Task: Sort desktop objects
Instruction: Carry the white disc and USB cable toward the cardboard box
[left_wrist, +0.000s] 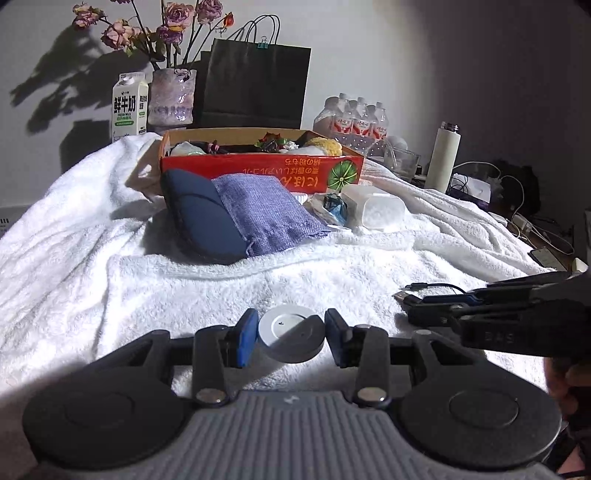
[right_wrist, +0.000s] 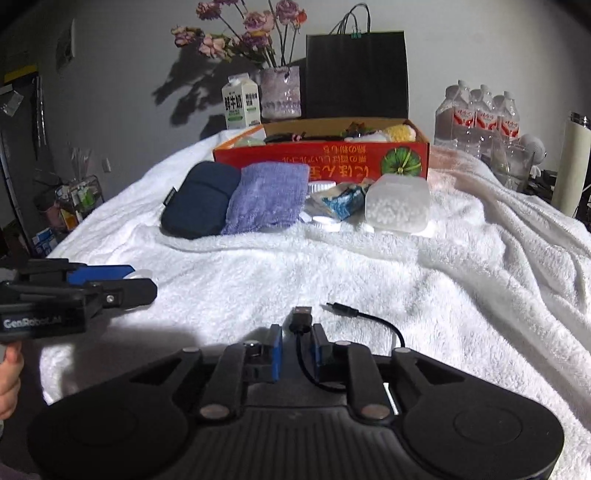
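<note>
Gripping a small round puck (left_wrist: 291, 334), white on top and grey at the rim, the left gripper (left_wrist: 291, 338) has its blue pads (left_wrist: 246, 338) pressed against opposite edges of it, low over the white towel (left_wrist: 184, 280). The puck looks hard, light and smooth, so a squeeze across its widest part seems the safe hold; off-centre it could squirt out. The right gripper (right_wrist: 297, 341) has its jaws nearly together with a short black cable (right_wrist: 301, 325) between them, plug end poking forward and the rest looping off to the right; whether the pads pinch it or only flank it I cannot tell. The cable is limp and light, best taken near the stiff plug. Both tools point forward and somewhat downward, side by side, a bare hand (right_wrist: 9, 384) showing under the left one. Further up the towel lie a dark blue pouch (right_wrist: 199, 201), a purple cloth bag (right_wrist: 267, 197), some wrapped packets (right_wrist: 341, 203) and a frosted plastic box (right_wrist: 399, 205), all just before the red cardboard box (right_wrist: 332, 158) already holding oddments.
</note>
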